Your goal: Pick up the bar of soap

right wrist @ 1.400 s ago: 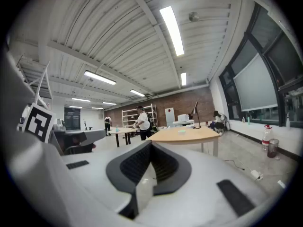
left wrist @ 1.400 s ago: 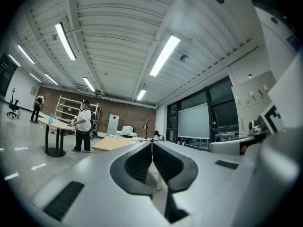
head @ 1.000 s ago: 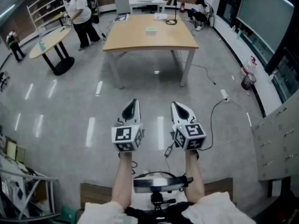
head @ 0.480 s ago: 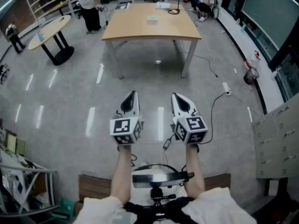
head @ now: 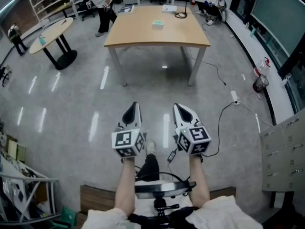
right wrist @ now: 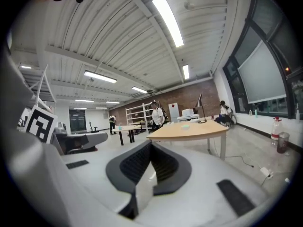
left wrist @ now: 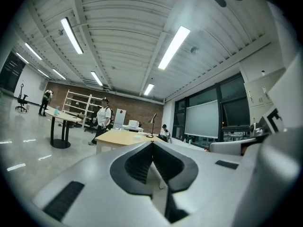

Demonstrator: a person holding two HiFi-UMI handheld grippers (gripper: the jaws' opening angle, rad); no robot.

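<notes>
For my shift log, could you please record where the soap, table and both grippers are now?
soap bar: lying on the table, untouched
table: wooden, ahead of both grippers
left gripper: shut, empty, well short of the table
right gripper: shut, empty, beside the left one
stage: soap not yet picked up

— What colours are you wearing?
— My left gripper [head: 135, 105] and right gripper [head: 176, 107] are white with black inner pads; each cube bears black-and-white square markers.
— And the rest?
— A pale green bar of soap [head: 157, 24], a tan wooden table [head: 143, 37] with white legs, a glossy grey floor [head: 71, 104]
</notes>
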